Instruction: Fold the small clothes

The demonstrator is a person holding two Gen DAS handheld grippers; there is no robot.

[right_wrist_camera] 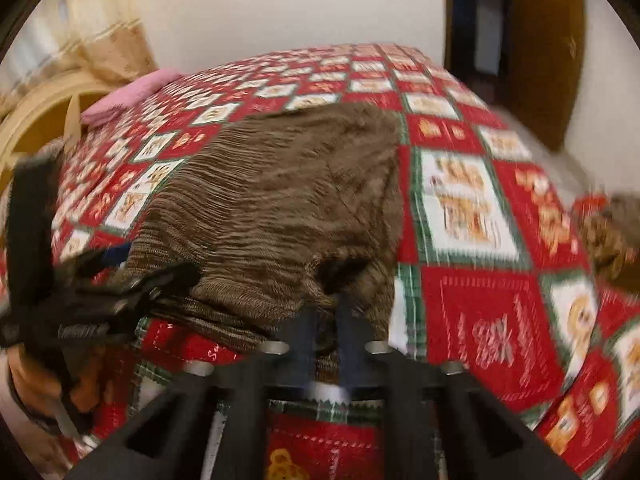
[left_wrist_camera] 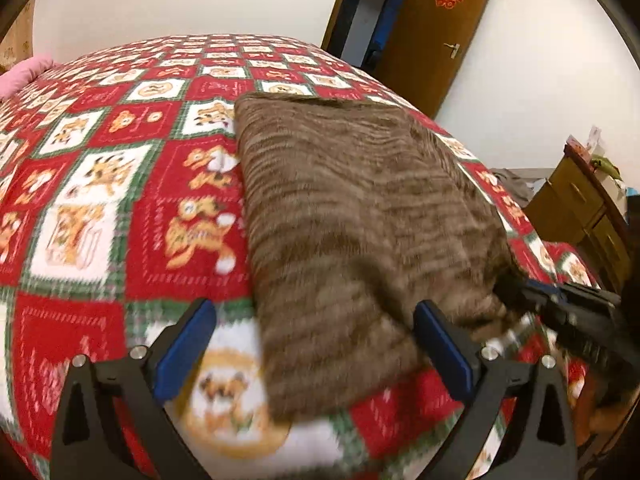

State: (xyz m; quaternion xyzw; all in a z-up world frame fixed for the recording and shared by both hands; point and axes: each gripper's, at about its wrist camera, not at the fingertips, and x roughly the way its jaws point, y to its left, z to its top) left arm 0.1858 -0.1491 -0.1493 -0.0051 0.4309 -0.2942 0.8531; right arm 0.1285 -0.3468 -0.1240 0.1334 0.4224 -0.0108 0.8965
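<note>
Bottom of the left wrist frame: the left gripper hovers with jaws spread over the near edge of a brown striped knit garment. At lower centre of the right wrist view, the right gripper has jaws pinching the garment's hem. The garment lies on a red patterned bedspread; a brown door stands at upper right.

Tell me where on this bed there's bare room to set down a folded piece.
Bare bedspread lies left of the brown knit garment, up to the pink pillow, plus a strip beyond its far edge. From the right wrist view, quilt right of it looks open too. The near edge is crowded: left gripper and right gripper.
</note>
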